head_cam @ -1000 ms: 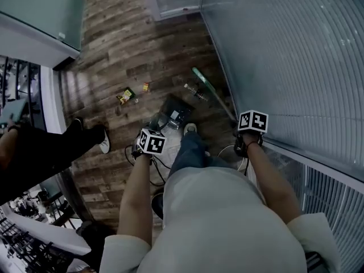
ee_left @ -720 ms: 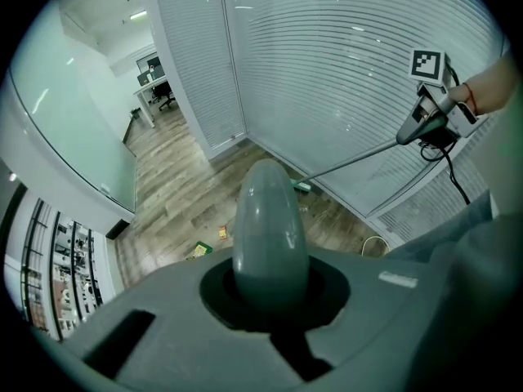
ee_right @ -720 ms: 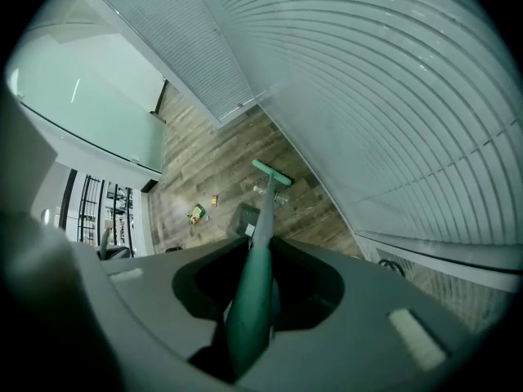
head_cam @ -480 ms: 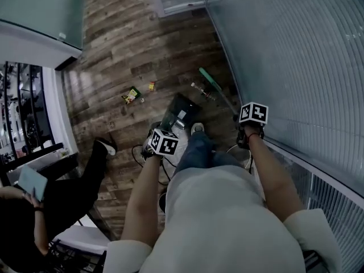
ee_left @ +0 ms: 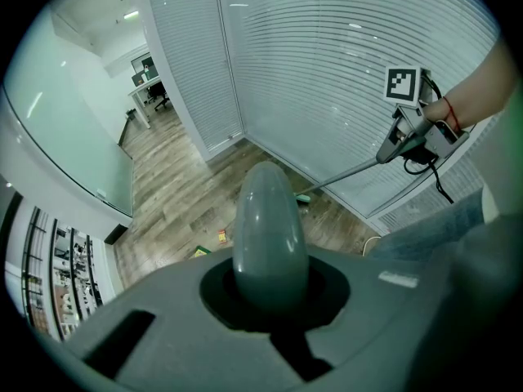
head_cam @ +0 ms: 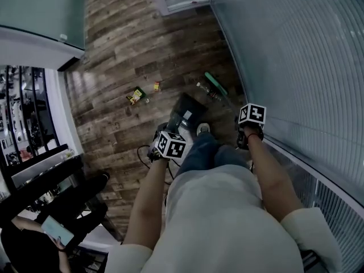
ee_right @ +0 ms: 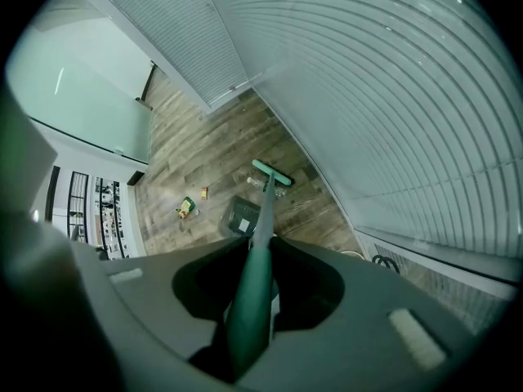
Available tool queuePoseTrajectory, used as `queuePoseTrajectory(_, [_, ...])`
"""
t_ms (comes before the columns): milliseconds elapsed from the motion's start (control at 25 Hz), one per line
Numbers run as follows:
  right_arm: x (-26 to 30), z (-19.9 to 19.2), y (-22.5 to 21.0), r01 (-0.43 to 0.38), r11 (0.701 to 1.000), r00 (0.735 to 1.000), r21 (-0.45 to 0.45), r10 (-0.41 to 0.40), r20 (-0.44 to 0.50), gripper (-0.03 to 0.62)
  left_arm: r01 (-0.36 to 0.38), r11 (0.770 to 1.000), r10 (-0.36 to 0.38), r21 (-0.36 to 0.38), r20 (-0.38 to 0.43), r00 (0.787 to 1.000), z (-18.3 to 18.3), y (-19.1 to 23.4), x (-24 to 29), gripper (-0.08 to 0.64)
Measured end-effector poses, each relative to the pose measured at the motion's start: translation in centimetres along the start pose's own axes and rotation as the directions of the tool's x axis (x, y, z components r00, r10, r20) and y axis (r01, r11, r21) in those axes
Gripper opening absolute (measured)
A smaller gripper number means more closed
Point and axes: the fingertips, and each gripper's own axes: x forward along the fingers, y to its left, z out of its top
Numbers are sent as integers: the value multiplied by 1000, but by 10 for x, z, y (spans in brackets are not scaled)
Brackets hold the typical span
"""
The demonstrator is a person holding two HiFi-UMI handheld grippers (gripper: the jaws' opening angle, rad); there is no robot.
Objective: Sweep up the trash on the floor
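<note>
My left gripper (head_cam: 166, 141) is shut on the grey handle (ee_left: 270, 233) of a dark dustpan (head_cam: 187, 111), which stands on the wood floor ahead of my shoe. My right gripper (head_cam: 249, 128) is shut on the green broom handle (ee_right: 252, 294). The shaft runs down to the green broom head (head_cam: 215, 84) by the glass wall. A clear bottle (head_cam: 206, 90) lies just beside the broom head. A green-yellow wrapper (head_cam: 136, 96) and a small orange scrap (head_cam: 156, 86) lie left of the dustpan, apart from it. The right gripper view also shows the wrapper (ee_right: 186, 208).
A glass wall with blinds (head_cam: 296, 56) runs along the right, meeting another at the far corner. A white frosted partition (head_cam: 40, 21) stands on the left. A bystander with a phone (head_cam: 54, 229) is at lower left. Cables (head_cam: 143, 152) lie near my feet.
The bystander in dark clothes has walked from the middle left to the lower left corner. My left gripper and the dustpan have shifted slightly right; the broom has hardly moved.
</note>
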Motion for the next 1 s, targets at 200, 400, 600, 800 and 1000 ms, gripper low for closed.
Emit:
queuePoseTrajectory(200, [8, -4, 5, -8, 1000, 1000, -11, 8, -12, 98, 1, 1000, -1, -2, 2, 1000, 6, 8, 3, 9])
queuePoseTrajectory(400, [11, -6, 22, -24, 1000, 999, 1, 24, -32, 98, -4, 1000, 4, 1, 5, 1000, 11, 12, 3, 11])
queuePoseTrajectory(600, [10, -17, 31, -33, 998, 999, 48, 35, -36, 98, -3, 1000, 3, 8, 9, 1000, 10, 8, 3, 9])
queuePoseTrajectory(800, [9, -32, 45, -67, 996, 996, 62, 71, -63, 98, 0, 1000, 0, 10, 13, 1000, 8, 8, 0, 9])
queuePoseTrajectory(1000, [12, -48, 58, -108, 989, 989, 99, 117, -93, 98, 1, 1000, -1, 11, 17, 1000, 9, 8, 1, 11])
